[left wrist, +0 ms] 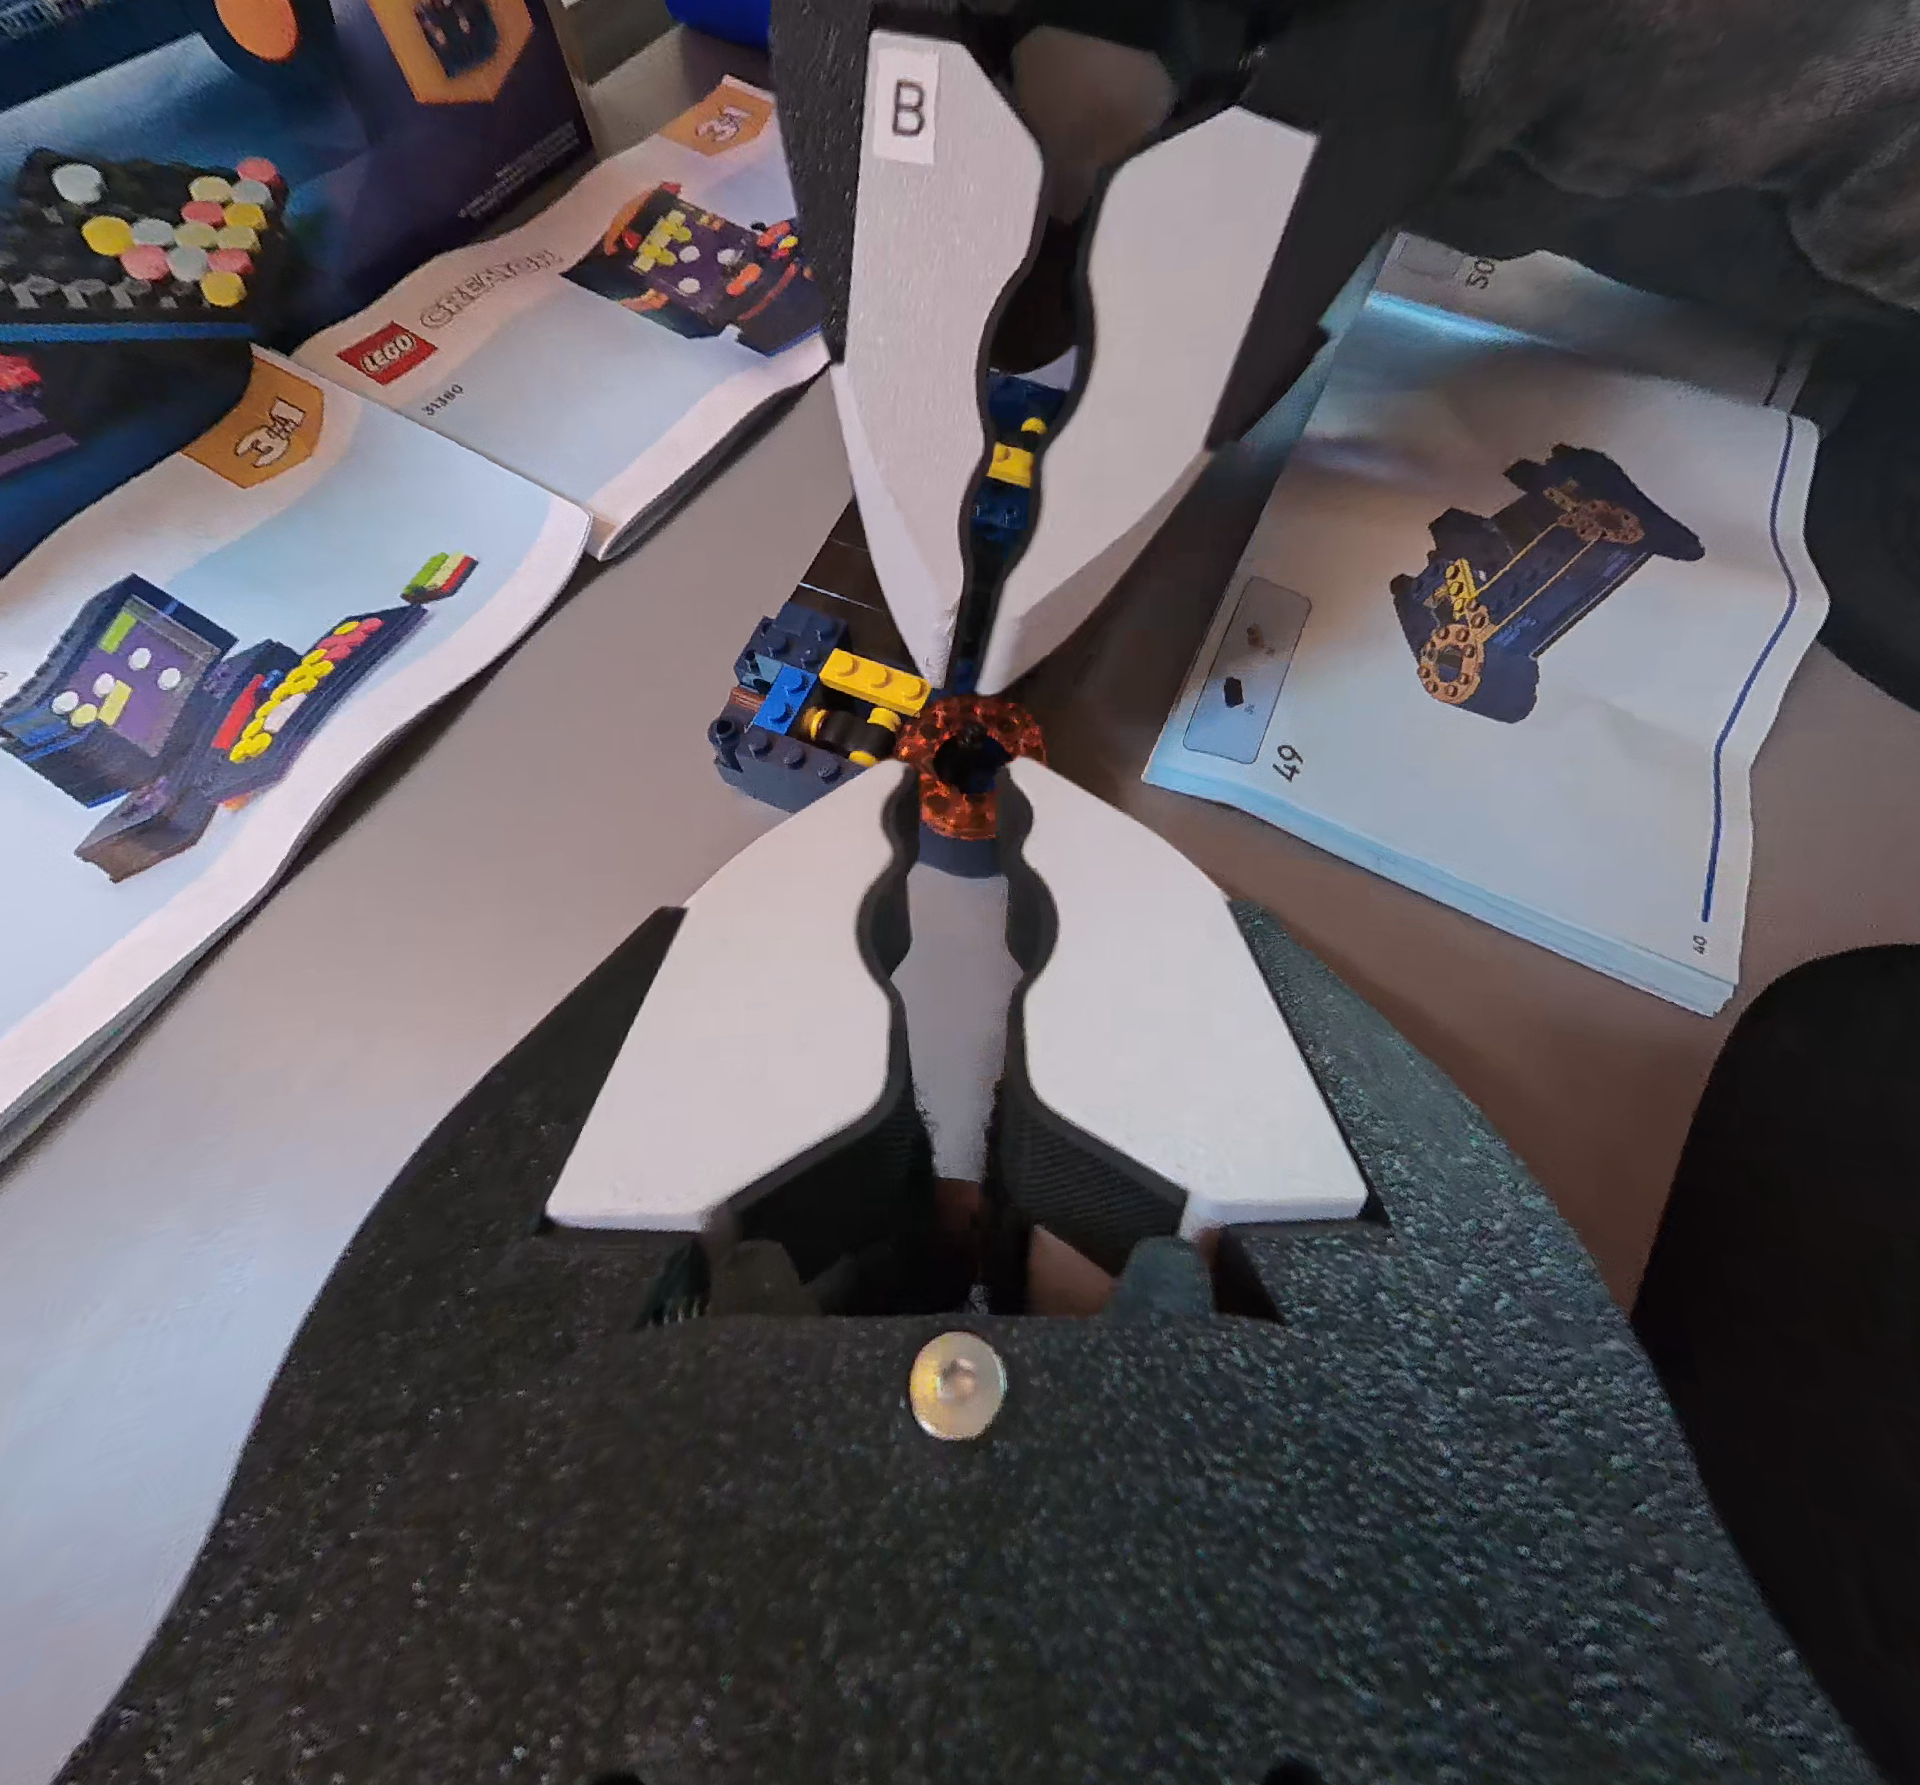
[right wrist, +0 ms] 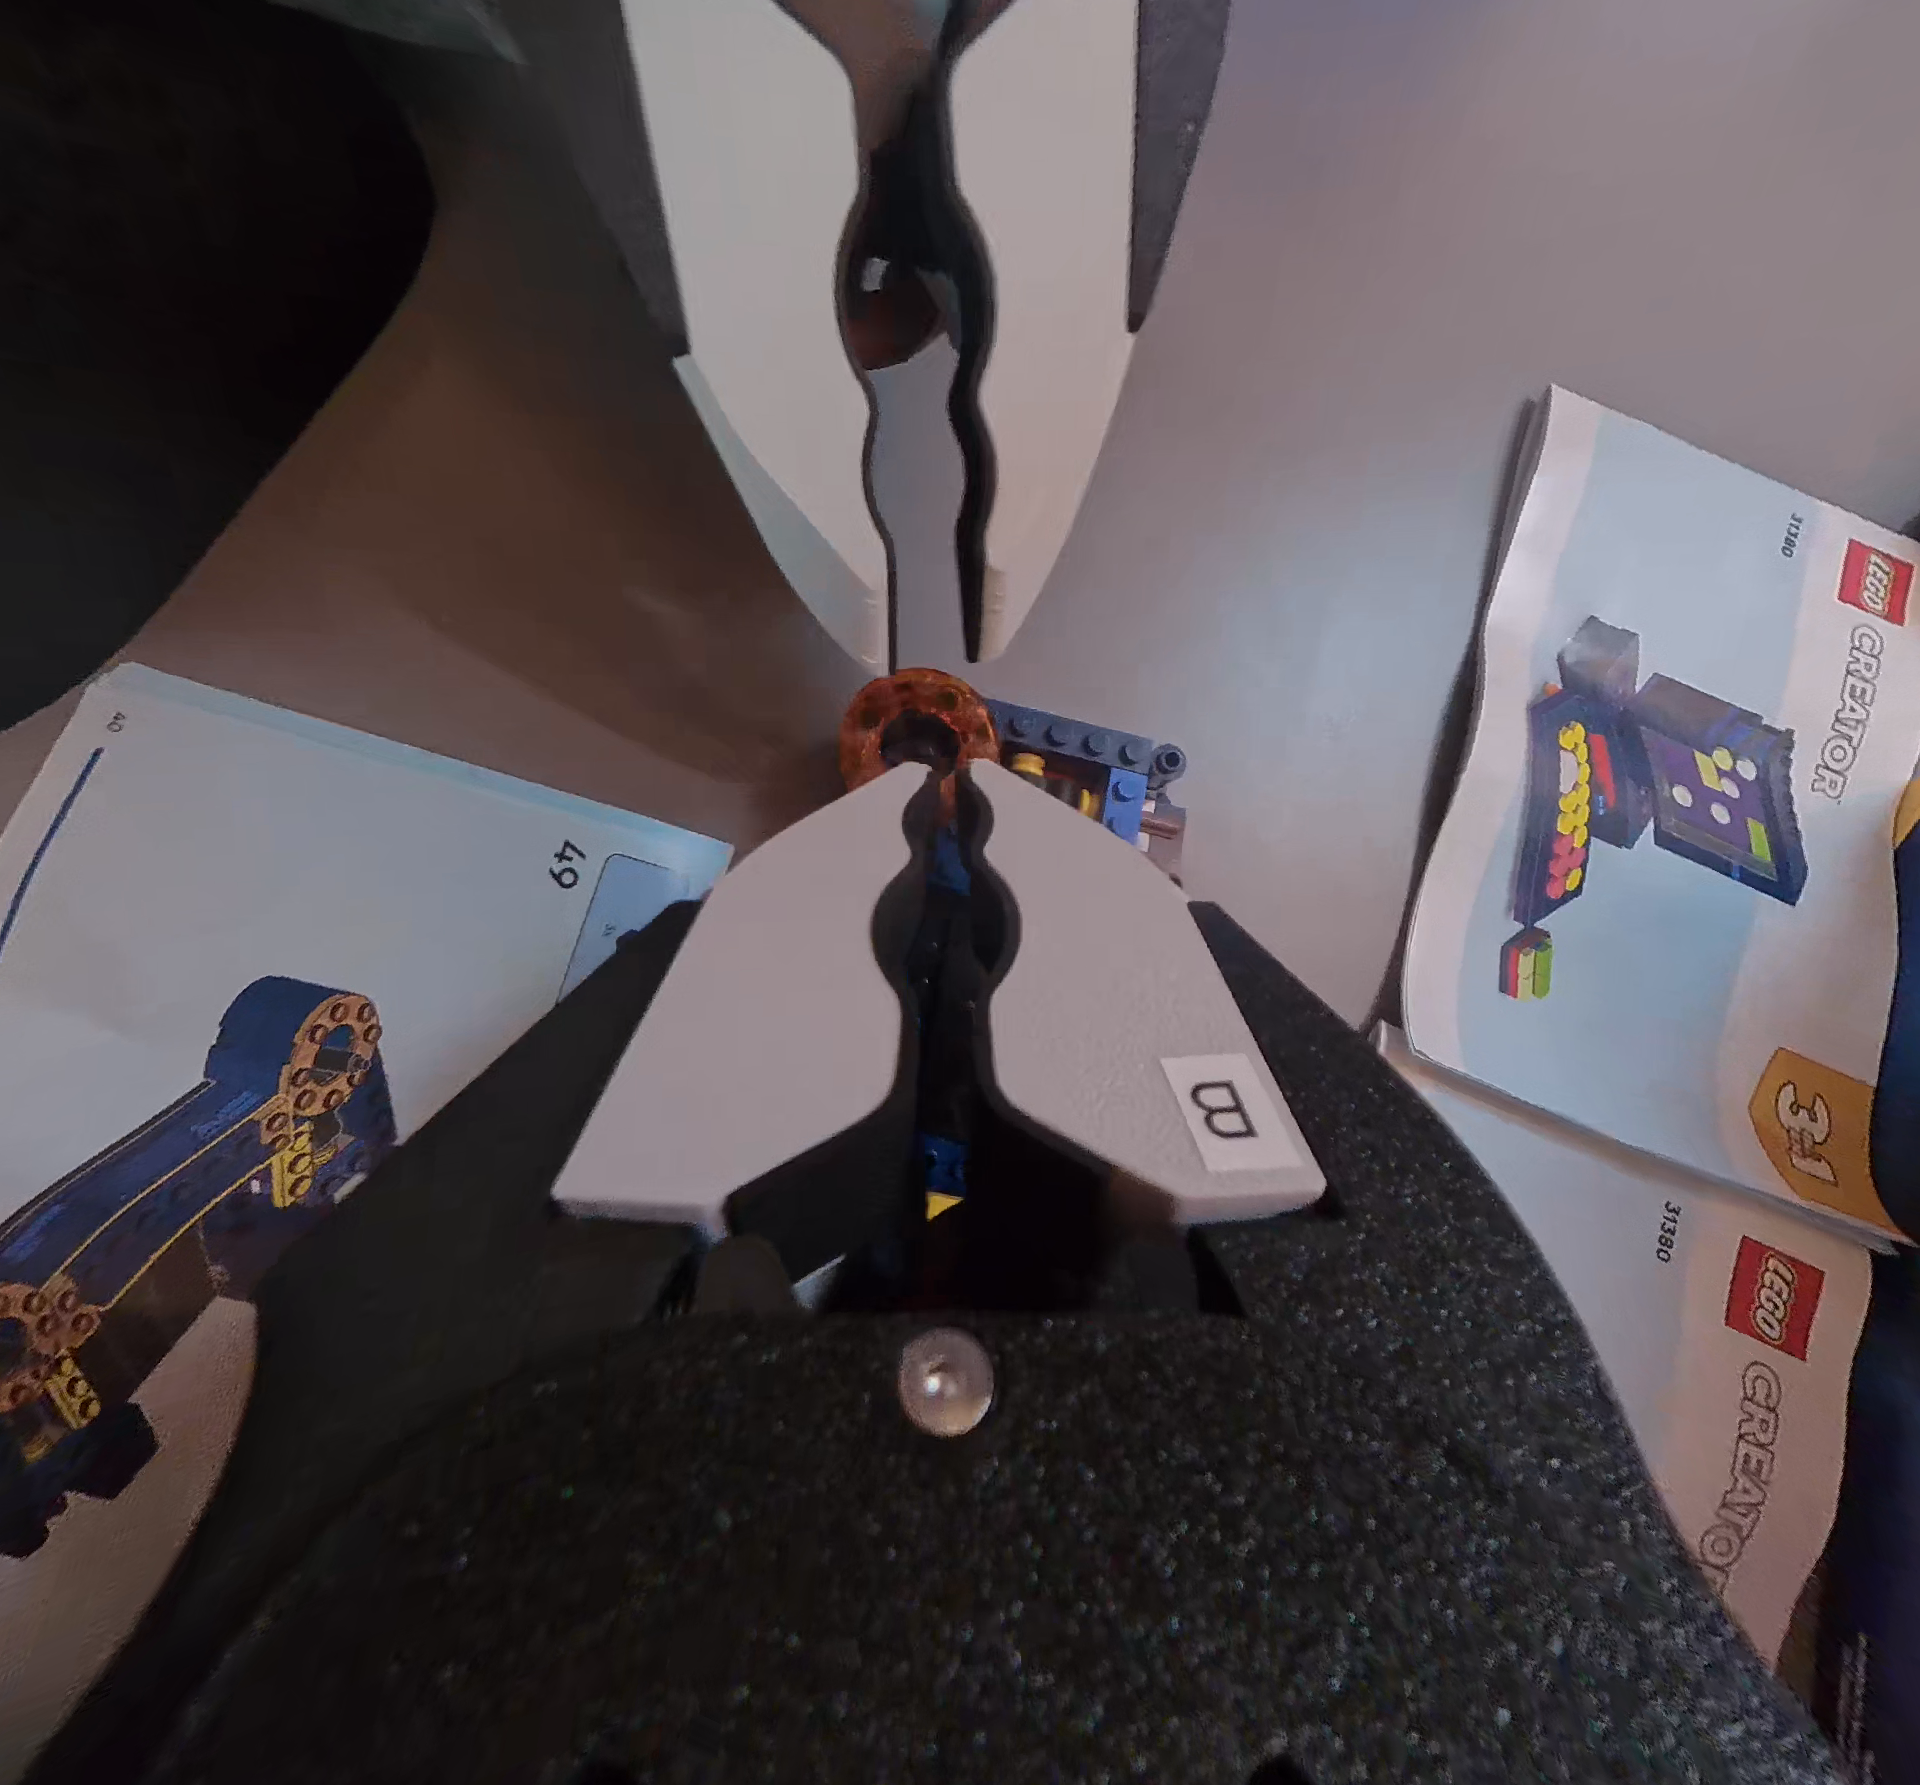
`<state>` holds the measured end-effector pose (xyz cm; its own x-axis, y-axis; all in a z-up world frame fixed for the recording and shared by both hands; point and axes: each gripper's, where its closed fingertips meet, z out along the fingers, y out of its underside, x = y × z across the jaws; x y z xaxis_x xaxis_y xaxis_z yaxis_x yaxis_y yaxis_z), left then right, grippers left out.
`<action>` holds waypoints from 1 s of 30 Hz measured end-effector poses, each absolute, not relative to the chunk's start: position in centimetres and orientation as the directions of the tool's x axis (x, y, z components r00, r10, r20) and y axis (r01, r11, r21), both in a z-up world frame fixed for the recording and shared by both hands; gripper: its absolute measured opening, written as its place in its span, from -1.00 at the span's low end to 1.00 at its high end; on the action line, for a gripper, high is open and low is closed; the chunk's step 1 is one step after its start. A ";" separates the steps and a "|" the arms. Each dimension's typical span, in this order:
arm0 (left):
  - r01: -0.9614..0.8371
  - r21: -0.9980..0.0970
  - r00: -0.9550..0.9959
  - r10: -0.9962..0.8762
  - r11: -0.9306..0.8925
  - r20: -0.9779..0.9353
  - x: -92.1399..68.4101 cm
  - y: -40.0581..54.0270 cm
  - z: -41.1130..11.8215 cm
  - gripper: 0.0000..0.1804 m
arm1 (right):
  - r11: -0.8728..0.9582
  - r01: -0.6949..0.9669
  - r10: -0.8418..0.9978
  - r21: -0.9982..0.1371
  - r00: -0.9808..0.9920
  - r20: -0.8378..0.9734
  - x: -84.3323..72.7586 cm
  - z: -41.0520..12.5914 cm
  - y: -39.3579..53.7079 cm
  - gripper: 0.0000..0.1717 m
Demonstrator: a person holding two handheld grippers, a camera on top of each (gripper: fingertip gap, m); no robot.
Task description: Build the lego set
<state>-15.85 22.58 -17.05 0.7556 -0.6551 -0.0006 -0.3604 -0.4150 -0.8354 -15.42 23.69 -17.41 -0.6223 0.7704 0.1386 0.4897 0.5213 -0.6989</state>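
Here the left gripper [left wrist: 961,779] has its white fingers slightly apart, flanking a translucent orange round studded brick plate [left wrist: 971,748]; whether they press it is unclear. Opposite, the right gripper [right wrist: 940,779] pinches the same disc's rim atop the dark-blue brick model [left wrist: 790,707], between open instruction booklets [left wrist: 1507,644].

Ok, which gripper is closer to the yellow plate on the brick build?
Right, narrowly. Right gripper tips sit at the yellow plate end; left gripper tips are just past it, flanking the orange ring.
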 end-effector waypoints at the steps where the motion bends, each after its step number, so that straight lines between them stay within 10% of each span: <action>1: -0.363 -0.834 0.756 -0.655 -0.416 -0.003 -15.7 22.6 -17.1 -0.88 | 0.513 0.502 0.779 -0.696 -0.612 0.132 -15.5 -17.5 23.8 -1.00; 30: -0.322 -0.807 0.805 -0.591 -0.496 0.042 -15.7 23.1 -18.3 -1.00 | 0.488 0.550 0.814 -0.677 -0.568 0.124 -16.0 -18.4 23.8 -1.00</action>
<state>-15.69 23.09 -18.33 0.8054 -0.5913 0.0423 -0.3217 -0.4959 -0.8066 -15.96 23.77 -18.35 -0.5680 0.8136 0.1244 0.5505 0.4879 -0.6774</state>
